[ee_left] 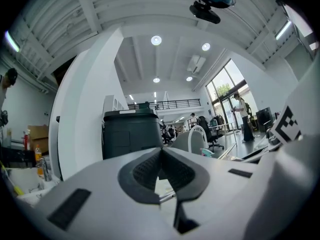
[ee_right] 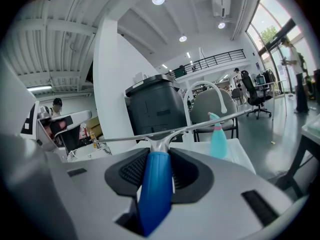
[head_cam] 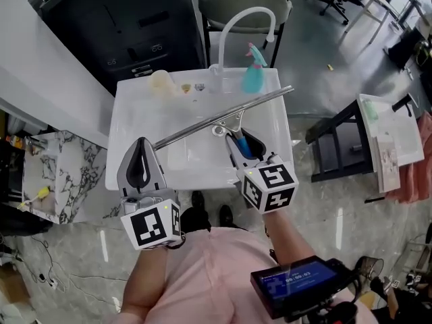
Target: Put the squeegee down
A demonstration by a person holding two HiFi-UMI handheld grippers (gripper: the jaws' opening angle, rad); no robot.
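The squeegee is gripped by its blue handle between the jaws of the right gripper, its metal blade held above the white sink (spray bottle at the back rim), while the left gripper is seen with jaws together, nothing between them.

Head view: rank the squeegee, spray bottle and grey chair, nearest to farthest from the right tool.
1. Squeegee: gripped in the right tool, over the sink.
2. Spray bottle: on the sink's back edge, right of the tap.
3. Chair: behind the sink.
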